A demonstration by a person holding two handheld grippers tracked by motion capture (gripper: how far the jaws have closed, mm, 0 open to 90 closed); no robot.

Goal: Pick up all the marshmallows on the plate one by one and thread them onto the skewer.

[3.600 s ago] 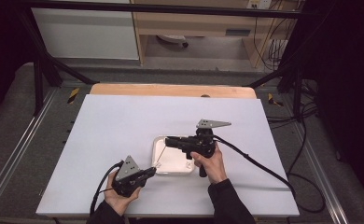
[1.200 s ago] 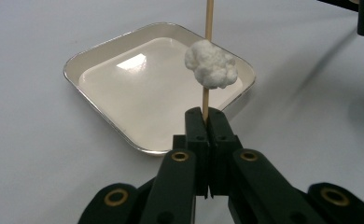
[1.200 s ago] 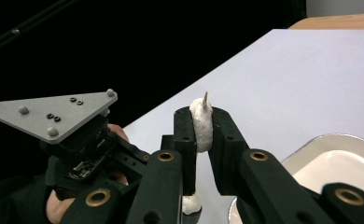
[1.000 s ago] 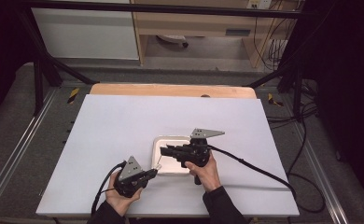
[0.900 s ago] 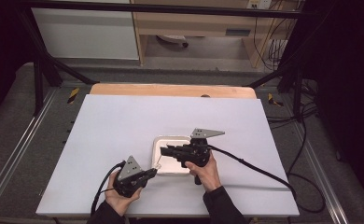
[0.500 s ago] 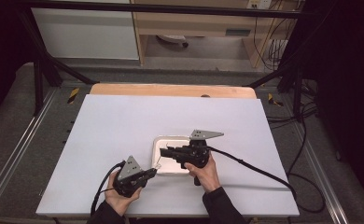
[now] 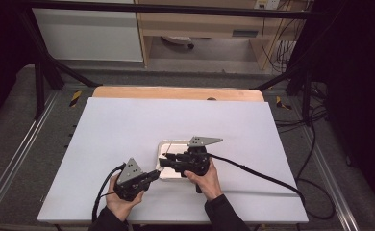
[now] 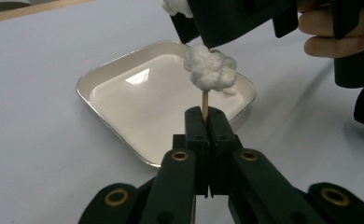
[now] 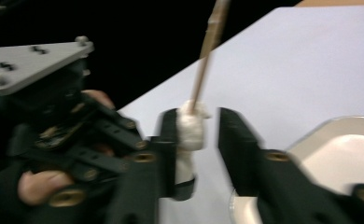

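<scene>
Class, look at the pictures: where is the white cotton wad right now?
In the left gripper view, the cotton wad sits atop a wooden stick clamped by the left gripper, above the tray.

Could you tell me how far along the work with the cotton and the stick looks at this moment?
Done: a wad of cotton sits on the tip of the thin wooden stick, which the left tongs clamp upright over the white tray. In hand: the right tongs have just been opening, a bit of cotton between their jaws. Left, probably: pulling the right tongs clear; whether more cotton follows I cannot tell.
</scene>
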